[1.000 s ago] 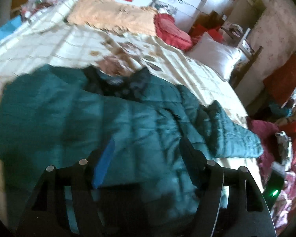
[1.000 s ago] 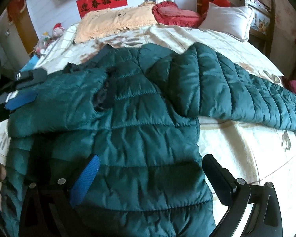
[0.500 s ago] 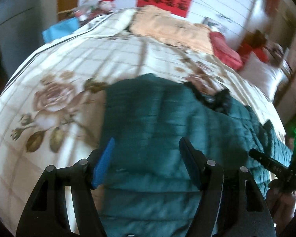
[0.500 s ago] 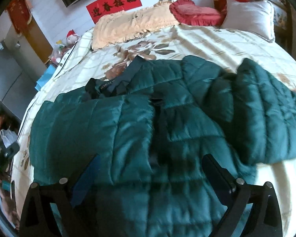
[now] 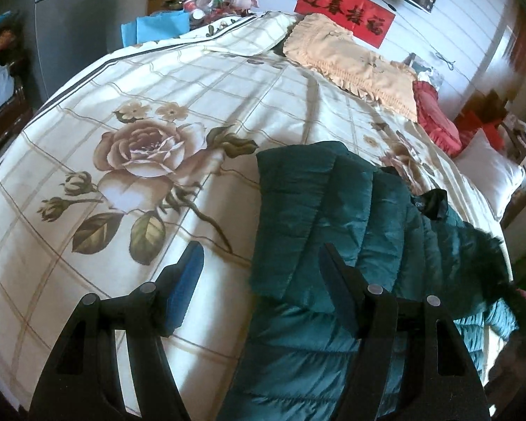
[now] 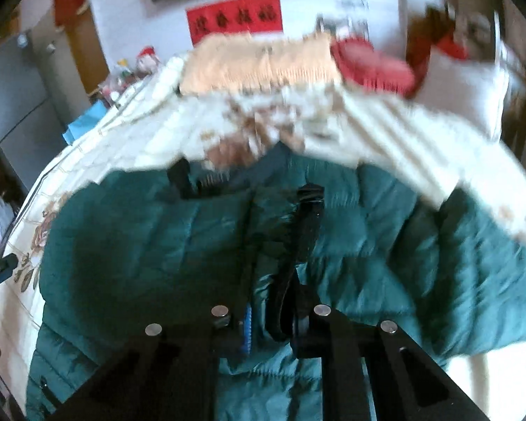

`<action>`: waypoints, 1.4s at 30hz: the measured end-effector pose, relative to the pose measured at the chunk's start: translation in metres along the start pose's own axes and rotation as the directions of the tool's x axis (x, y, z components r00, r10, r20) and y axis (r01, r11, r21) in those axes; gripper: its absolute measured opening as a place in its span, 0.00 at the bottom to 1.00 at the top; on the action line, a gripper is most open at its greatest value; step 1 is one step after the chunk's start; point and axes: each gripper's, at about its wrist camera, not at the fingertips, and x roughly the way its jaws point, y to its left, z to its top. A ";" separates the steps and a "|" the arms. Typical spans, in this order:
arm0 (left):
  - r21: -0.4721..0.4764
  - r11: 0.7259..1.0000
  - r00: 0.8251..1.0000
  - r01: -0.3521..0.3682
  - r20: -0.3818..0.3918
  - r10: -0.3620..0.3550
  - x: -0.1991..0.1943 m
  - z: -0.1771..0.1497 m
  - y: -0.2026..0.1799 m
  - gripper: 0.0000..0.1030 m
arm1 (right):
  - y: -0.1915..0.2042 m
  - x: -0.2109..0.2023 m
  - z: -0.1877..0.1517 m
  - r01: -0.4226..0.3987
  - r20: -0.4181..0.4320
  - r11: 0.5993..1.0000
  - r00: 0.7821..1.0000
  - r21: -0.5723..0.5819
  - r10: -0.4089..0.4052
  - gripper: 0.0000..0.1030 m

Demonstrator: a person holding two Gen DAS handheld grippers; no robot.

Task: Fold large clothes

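A dark green quilted puffer jacket [image 5: 326, 231] lies on the bed, its left sleeve folded over the body. My left gripper [image 5: 263, 280] is open and empty, hovering over the jacket's left edge, with its left finger over the sheet. In the right wrist view the jacket [image 6: 150, 252] fills the middle, blurred by motion. My right gripper [image 6: 273, 319] is shut on the jacket's front fabric near its dark opening strip [image 6: 305, 224], and a fold rises between the fingers. The right sleeve [image 6: 473, 266] lies to the right.
The bed carries a cream floral checked sheet [image 5: 140, 147]. A peach pillow [image 5: 354, 63], a red cushion [image 5: 435, 112] and a white pillow [image 5: 487, 165] lie at the head. A grey cabinet [image 5: 66, 10] and a cluttered stand [image 5: 207, 0] are at the left.
My right gripper has closed on the jacket's front and is moving, so its view is blurred. My left gripper has swung left to the jacket's edge and stays open.
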 end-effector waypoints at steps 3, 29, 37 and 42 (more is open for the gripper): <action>0.009 1.000 1.000 0.008 0.001 -0.008 0.001 0.000 -0.007 0.66 | -0.004 -0.026 0.014 0.050 0.095 0.998 0.994 -0.032 -0.046 0.13; 0.105 0.994 1.000 -0.006 0.017 0.004 0.020 0.005 -0.054 0.66 | -0.050 -0.016 -0.008 0.110 0.021 0.993 0.994 0.049 -0.111 0.68; 0.139 0.989 0.998 -0.052 0.034 0.048 0.048 0.011 -0.068 0.66 | 0.011 0.015 -0.001 -0.049 -0.028 0.998 0.998 -0.041 0.048 0.60; 0.138 0.987 0.996 -0.079 -0.024 0.083 0.079 0.011 -0.064 0.66 | 0.016 0.062 -0.002 -0.025 -0.097 0.998 0.995 -0.057 0.019 0.56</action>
